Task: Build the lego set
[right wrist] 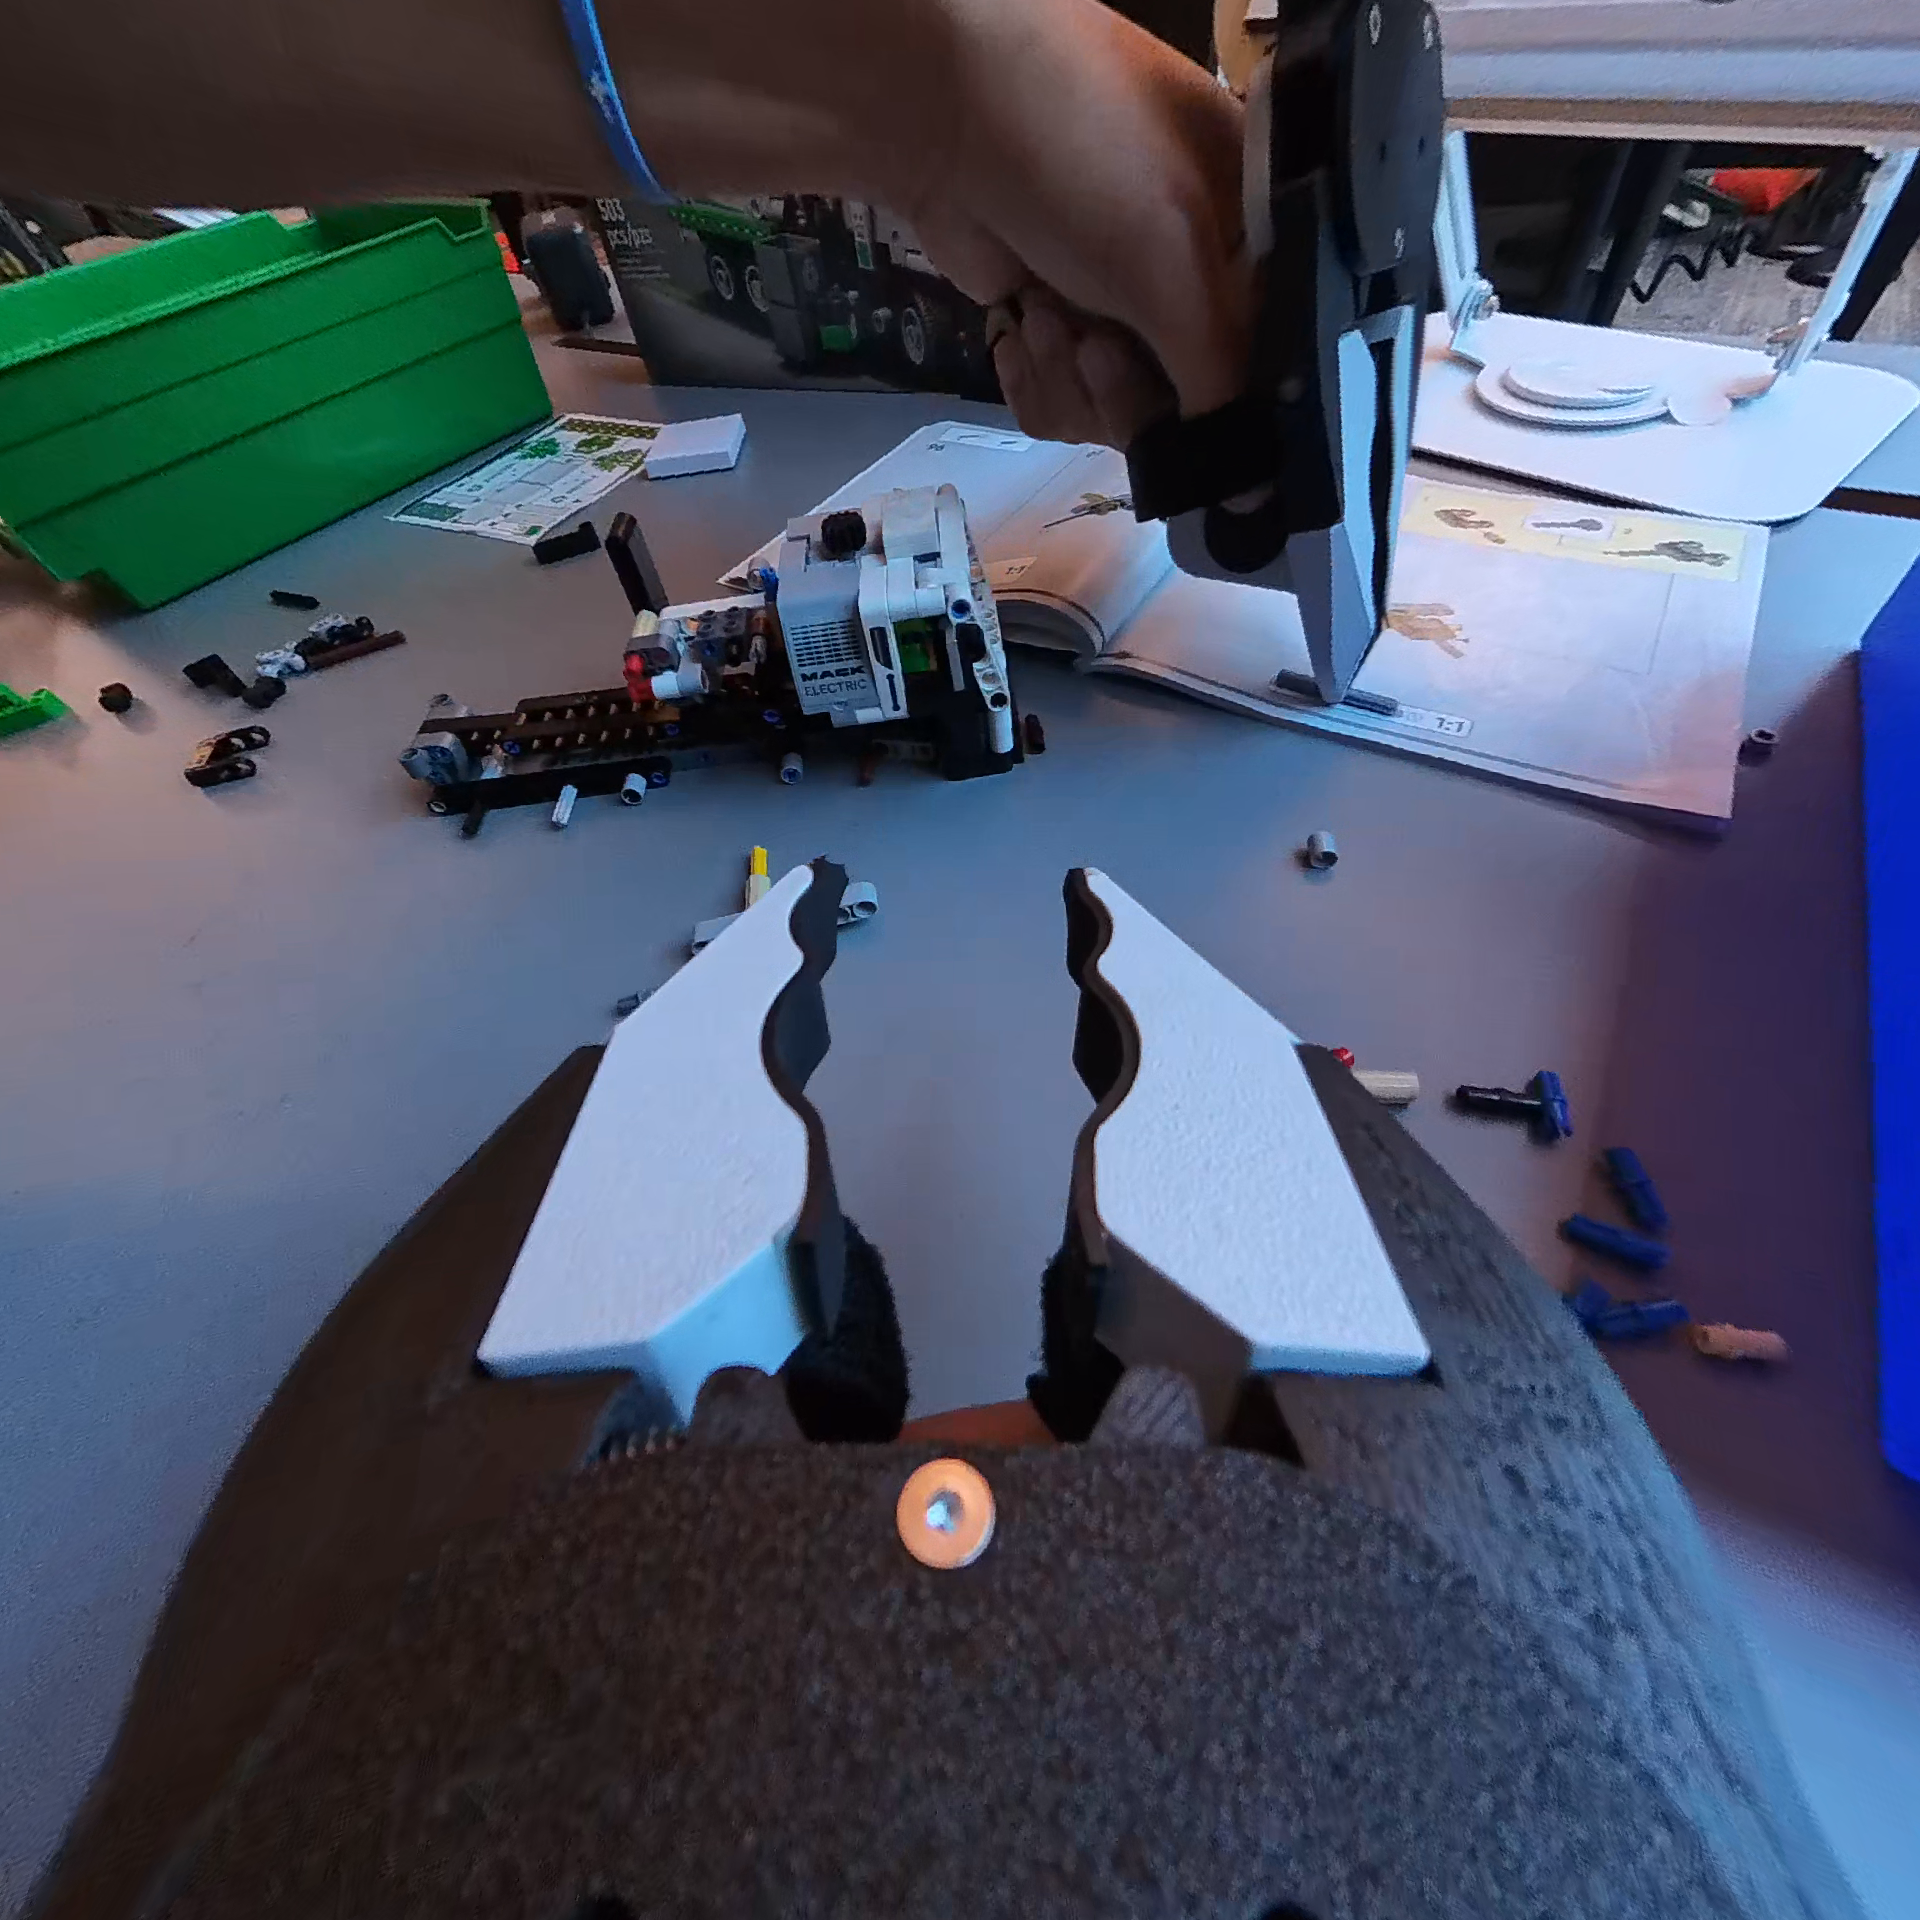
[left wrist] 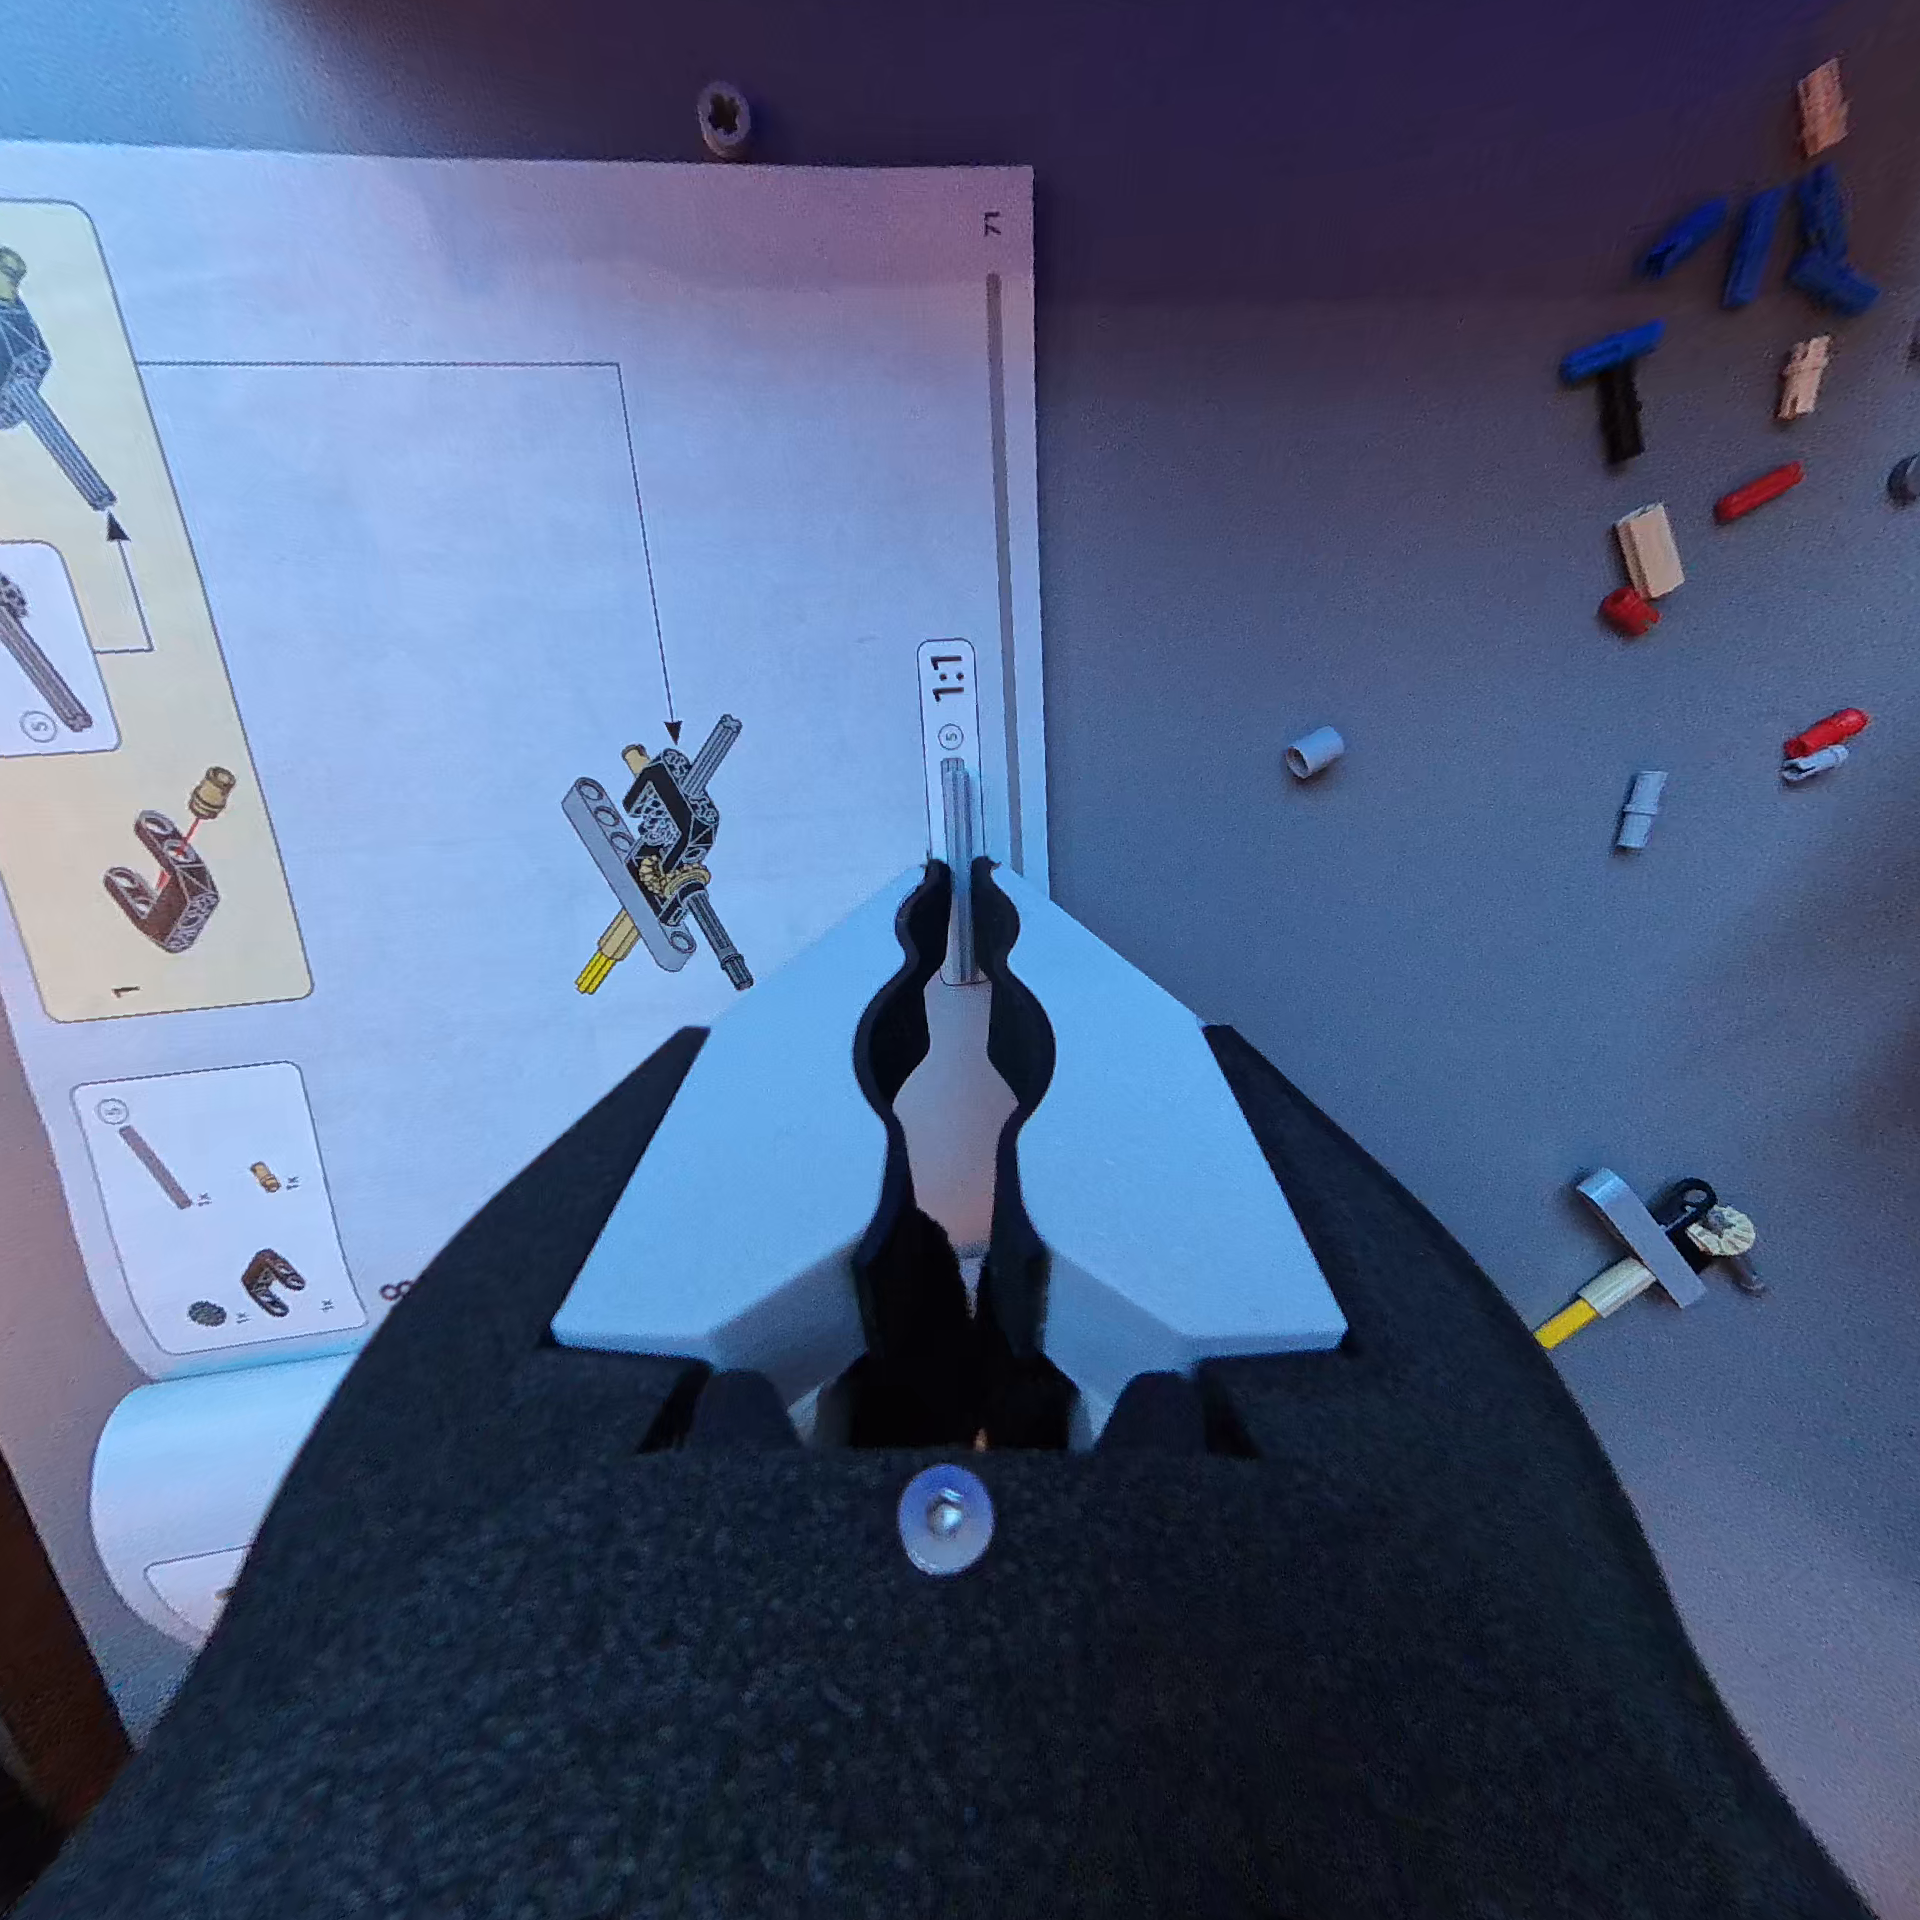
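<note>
- We hold the left gripper [left wrist: 961,873] down over the open instruction booklet [left wrist: 520,520]. Its jaws are clamped on a grey axle [left wrist: 961,831], which sticks out past the tips at the centre of the left wrist view.
- The axle lies right along the true-size length drawing [left wrist: 948,717] printed near the booklet's right edge. The step in hand looks like a length check against that drawing.
- To do it well, we keep the axle flat against the paper and parallel to the printed bar, with one end lined up on the bar's end, so the match reads cleanly.
- We keep the grip firm but steady; a twist of the wrist would skew the axle off the drawing.
- In the right wrist view, the same left gripper [right wrist: 1340,686] stands nearly upright in the upper right of the frame, with its tips on the booklet [right wrist: 1558,675] and the dark axle [right wrist: 1299,683] lying at them.
- The right gripper [right wrist: 945,883] is spread apart and empty, low over the grey table [right wrist: 312,1039] in the centre of the frame.
- The partly built truck [right wrist: 852,644] sits above centre in that view, well apart from both tools.
- A small sub-assembly with a yellow axle [left wrist: 1652,1247] lies at the right edge of the left wrist view, below the loose blue pins [left wrist: 1766,239]; we judge the checked axle may go there next.
</note>
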